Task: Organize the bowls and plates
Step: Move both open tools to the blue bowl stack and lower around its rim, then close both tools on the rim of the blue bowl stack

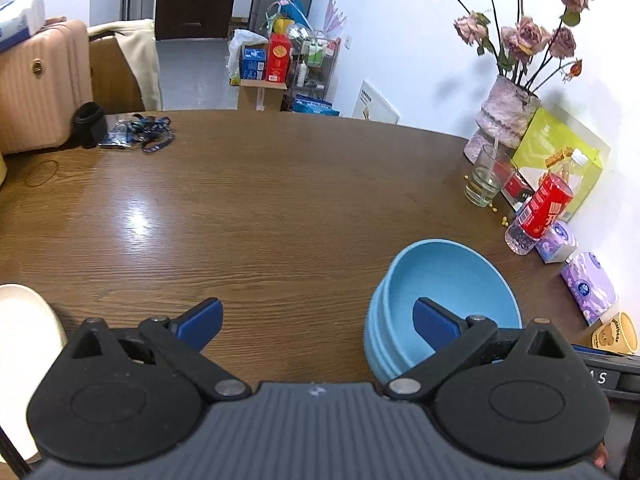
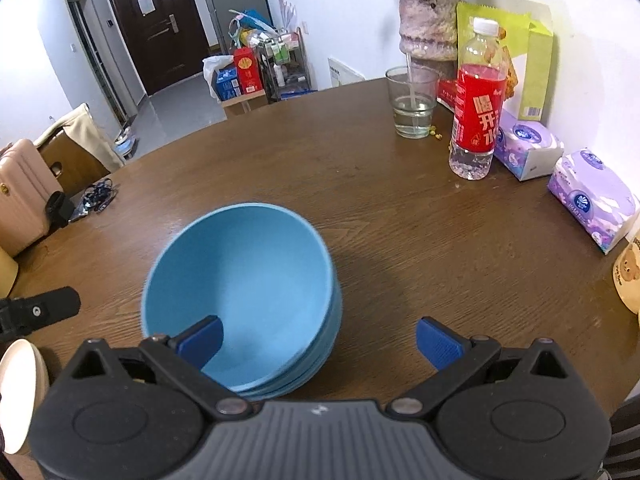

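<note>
A stack of light blue bowls (image 1: pixel 448 284) (image 2: pixel 248 288) rests on the brown wooden table (image 1: pixel 260 208) (image 2: pixel 400 208). My left gripper (image 1: pixel 318 322) is open, and its right finger reaches over the stack's near rim with nothing held. My right gripper (image 2: pixel 318 340) is also open, its left finger over the bowls' near rim. A cream plate (image 1: pixel 24 340) (image 2: pixel 20 392) lies at the table's left near edge, partly cut off. In the right wrist view a black part of the left gripper (image 2: pixel 44 310) shows at the left edge.
Along the right wall stand a vase of dried roses (image 1: pixel 504 116) (image 2: pixel 428 28), a glass of water (image 1: pixel 486 176) (image 2: pixel 412 102), a red-labelled bottle (image 1: pixel 540 212) (image 2: pixel 476 100), tissue packs (image 1: pixel 588 284) (image 2: pixel 592 200) and a bear mug (image 1: pixel 616 332). A lanyard (image 1: pixel 140 132) lies far left beside a pink suitcase (image 1: pixel 36 84).
</note>
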Action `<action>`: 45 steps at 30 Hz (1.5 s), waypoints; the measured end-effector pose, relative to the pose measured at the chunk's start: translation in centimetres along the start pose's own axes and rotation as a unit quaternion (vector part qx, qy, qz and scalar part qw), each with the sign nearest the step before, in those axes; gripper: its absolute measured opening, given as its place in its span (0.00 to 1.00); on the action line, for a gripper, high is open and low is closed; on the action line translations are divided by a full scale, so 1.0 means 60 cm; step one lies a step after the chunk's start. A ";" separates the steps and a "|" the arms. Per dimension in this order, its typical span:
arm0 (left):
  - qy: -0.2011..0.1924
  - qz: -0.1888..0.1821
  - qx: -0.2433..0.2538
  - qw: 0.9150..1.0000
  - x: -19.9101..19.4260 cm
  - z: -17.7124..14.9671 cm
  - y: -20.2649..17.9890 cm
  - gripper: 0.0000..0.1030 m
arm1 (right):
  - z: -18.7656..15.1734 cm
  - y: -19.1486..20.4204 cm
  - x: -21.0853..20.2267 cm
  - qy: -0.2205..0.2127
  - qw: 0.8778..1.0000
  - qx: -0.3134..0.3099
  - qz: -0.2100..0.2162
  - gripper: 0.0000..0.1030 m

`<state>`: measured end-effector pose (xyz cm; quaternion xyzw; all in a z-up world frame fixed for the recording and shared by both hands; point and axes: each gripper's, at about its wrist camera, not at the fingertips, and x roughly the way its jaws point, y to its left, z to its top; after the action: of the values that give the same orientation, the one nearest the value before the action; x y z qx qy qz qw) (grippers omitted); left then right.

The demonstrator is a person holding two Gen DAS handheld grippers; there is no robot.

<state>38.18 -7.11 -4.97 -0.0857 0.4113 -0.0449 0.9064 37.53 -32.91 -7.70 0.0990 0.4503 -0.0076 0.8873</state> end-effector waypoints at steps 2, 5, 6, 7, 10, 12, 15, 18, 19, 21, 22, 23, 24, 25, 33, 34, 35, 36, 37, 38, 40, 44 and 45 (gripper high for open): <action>0.009 0.000 0.002 1.000 0.015 0.000 -0.013 1.00 | 0.003 -0.011 0.014 0.008 1.000 0.002 0.002 1.00; 0.021 -0.002 0.009 1.000 0.037 0.000 -0.033 1.00 | 0.006 -0.025 0.034 0.022 1.000 0.003 0.004 0.99; 0.026 -0.003 0.010 1.000 0.045 -0.001 -0.040 1.00 | 0.007 -0.030 0.041 0.026 1.000 0.003 0.005 0.99; 0.031 -0.003 0.010 0.999 0.053 0.000 -0.045 1.00 | 0.007 -0.031 0.045 0.029 1.000 0.002 0.006 0.99; 0.046 0.000 0.007 0.999 0.076 0.000 -0.057 1.00 | 0.011 -0.039 0.062 0.039 0.999 0.003 0.011 0.98; 0.055 0.003 0.007 0.998 0.090 0.000 -0.062 1.00 | 0.013 -0.046 0.074 0.045 0.999 0.005 0.015 0.98; 0.067 0.007 0.005 0.998 0.109 0.001 -0.068 1.00 | 0.016 -0.051 0.089 0.055 0.998 0.005 0.019 0.94; 0.075 0.012 0.000 0.997 0.126 0.001 -0.072 1.00 | 0.018 -0.052 0.100 0.062 0.998 0.005 0.025 0.92; 0.077 0.015 -0.002 0.997 0.132 0.002 -0.072 1.00 | 0.020 -0.052 0.104 0.064 0.998 0.004 0.027 0.90; 0.083 0.017 -0.005 0.996 0.143 0.003 -0.074 0.99 | 0.023 -0.052 0.112 0.067 0.997 0.001 0.030 0.89; 0.085 0.017 -0.007 0.996 0.147 0.002 -0.073 0.99 | 0.025 -0.052 0.115 0.068 0.997 0.001 0.030 0.89; 0.088 0.019 -0.008 0.996 0.152 0.002 -0.074 0.99 | 0.026 -0.052 0.119 0.070 0.997 0.001 0.031 0.88; 0.090 0.020 -0.009 0.996 0.157 0.003 -0.076 0.97 | 0.028 -0.052 0.123 0.072 0.997 0.000 0.033 0.88; 0.092 0.021 -0.009 0.996 0.161 0.002 -0.077 0.94 | 0.030 -0.052 0.127 0.073 0.997 0.000 0.034 0.87; 0.109 0.022 -0.021 0.994 0.181 -0.001 -0.075 0.79 | 0.037 -0.051 0.154 0.088 0.995 0.001 0.046 0.74; 0.112 0.021 -0.025 0.993 0.184 -0.001 -0.073 0.76 | 0.038 -0.050 0.158 0.091 0.995 0.001 0.046 0.73; 0.115 0.021 -0.028 0.993 0.186 -0.003 -0.072 0.76 | 0.038 -0.051 0.161 0.093 0.995 0.001 0.047 0.73; 0.116 0.021 -0.030 0.993 0.188 -0.003 -0.072 0.75 | 0.038 -0.051 0.164 0.095 0.994 0.001 0.048 0.72; 0.118 0.021 -0.032 0.992 0.189 -0.004 -0.071 0.72 | 0.038 -0.051 0.165 0.097 0.994 0.002 0.048 0.71; 0.121 0.020 -0.035 0.992 0.191 -0.006 -0.070 0.71 | 0.038 -0.052 0.167 0.098 0.994 0.004 0.052 0.70; 0.125 0.019 -0.039 0.991 0.195 -0.008 -0.068 0.69 | 0.039 -0.051 0.169 0.098 0.994 0.004 0.056 0.70; 0.134 0.013 -0.054 0.989 0.203 -0.015 -0.058 0.65 | 0.041 -0.048 0.172 0.099 0.993 0.002 0.067 0.66; 0.135 0.010 -0.059 0.989 0.203 -0.015 -0.056 0.65 | 0.040 -0.048 0.173 0.100 0.993 0.003 0.070 0.65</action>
<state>45.49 -12.39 -13.92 -0.1279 0.5324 -0.0233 0.8365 45.35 -35.39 -15.13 0.1331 0.5286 0.0635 0.8360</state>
